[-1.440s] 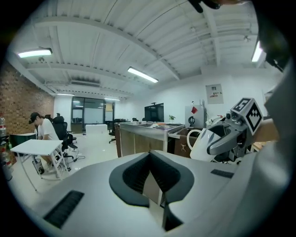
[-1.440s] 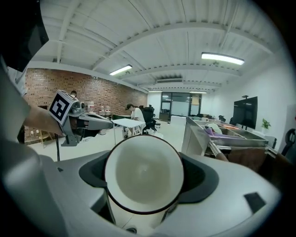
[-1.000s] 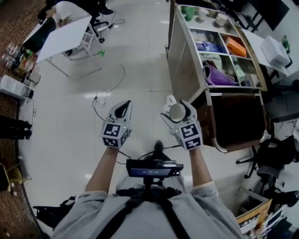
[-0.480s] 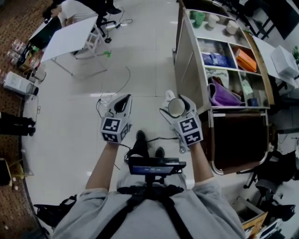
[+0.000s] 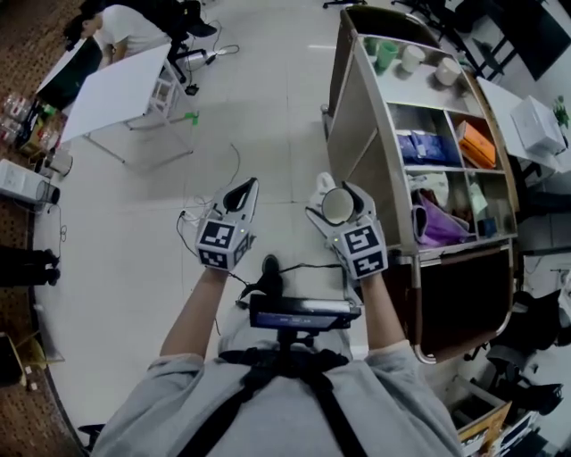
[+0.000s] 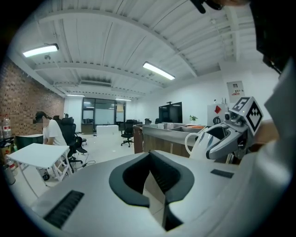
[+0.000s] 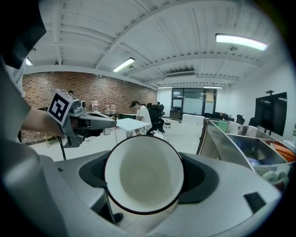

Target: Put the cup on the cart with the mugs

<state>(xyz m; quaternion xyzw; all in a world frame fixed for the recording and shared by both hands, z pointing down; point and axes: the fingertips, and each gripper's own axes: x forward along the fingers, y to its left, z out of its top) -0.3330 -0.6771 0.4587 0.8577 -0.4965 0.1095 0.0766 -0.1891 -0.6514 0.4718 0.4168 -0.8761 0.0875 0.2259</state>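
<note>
My right gripper (image 5: 338,200) is shut on a white cup (image 5: 337,205), whose open mouth faces the right gripper camera (image 7: 143,173) and whose handle shows in the left gripper view (image 6: 196,144). It hangs over the floor, left of a metal cart (image 5: 357,116). On the cart's top shelf stand a green mug (image 5: 385,54) and two white mugs (image 5: 410,58); the shelves below hold packets and cloth. My left gripper (image 5: 243,191) is beside the right one, shut and holding nothing; it shows as well in the right gripper view (image 7: 90,121).
A white folding table (image 5: 120,76) stands far left with a seated person (image 5: 125,18) behind it. Cables (image 5: 210,174) trail on the tiled floor ahead. Beyond the cart are a white box (image 5: 535,112) and an office chair (image 5: 526,312).
Both grippers have travelled forward over the floor, the cup still held in the right one. The cart has slid nearer, so its mug shelf lies further into view.
</note>
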